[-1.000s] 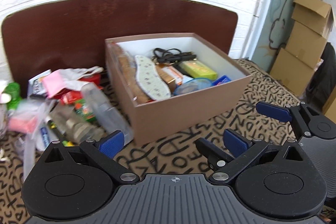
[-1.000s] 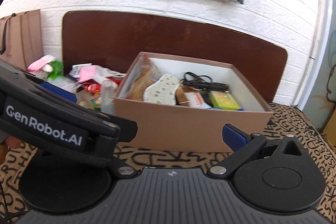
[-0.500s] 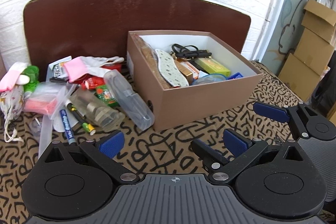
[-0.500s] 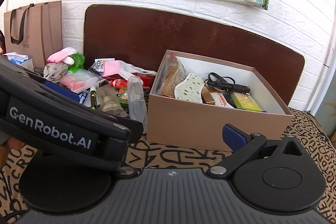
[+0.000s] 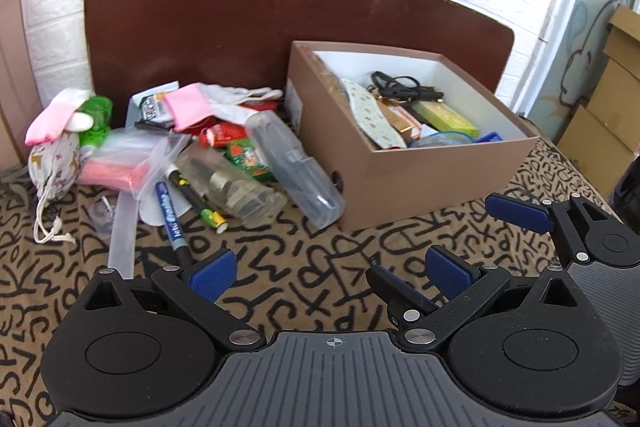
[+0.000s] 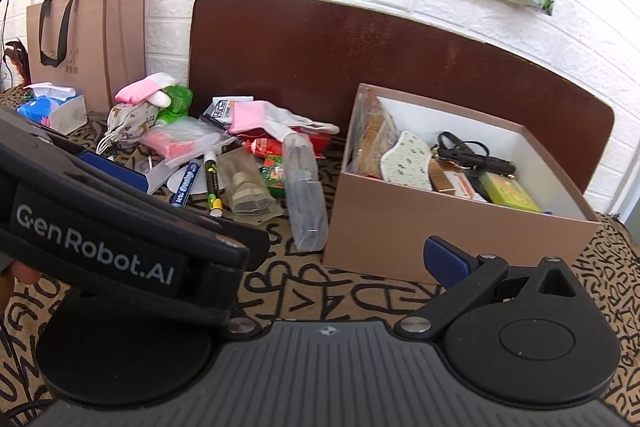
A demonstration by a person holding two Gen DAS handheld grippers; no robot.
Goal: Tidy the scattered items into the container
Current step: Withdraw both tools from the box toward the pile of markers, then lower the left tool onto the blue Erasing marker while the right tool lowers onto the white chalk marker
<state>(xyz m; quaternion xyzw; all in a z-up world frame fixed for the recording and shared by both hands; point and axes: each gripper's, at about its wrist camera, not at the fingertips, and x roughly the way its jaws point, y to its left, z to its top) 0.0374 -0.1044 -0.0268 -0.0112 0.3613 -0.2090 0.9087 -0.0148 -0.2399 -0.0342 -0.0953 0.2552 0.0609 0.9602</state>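
A brown cardboard box [image 5: 436, 179] [image 6: 420, 227] with a white inside stands on the patterned cloth and holds an insole, a cable, a yellow-green pack and other items. Left of it lies a pile of loose items: a clear plastic case [image 5: 294, 167] [image 6: 304, 187], a clear packet with a metal part [image 5: 232, 183], a blue marker [image 5: 170, 217], a pink pouch [image 5: 116, 167], a pink and white sock [image 5: 200, 103]. My left gripper [image 5: 332, 273] is open and empty, short of the pile. My right gripper [image 6: 320, 247] is open and empty; its left finger is hidden behind the left gripper's body [image 6: 100, 243].
A dark brown board [image 5: 280, 27] leans on the white brick wall behind the box. A paper bag [image 6: 88, 39] and a tissue pack [image 6: 52, 107] stand at the far left. Stacked cardboard boxes [image 5: 608, 99] are at the right. A drawstring pouch [image 5: 56, 163] lies at the pile's left.
Both grippers have pulled back and turned left: the box has shifted right in both views and the whole pile of loose items has come into view. Both stay open.
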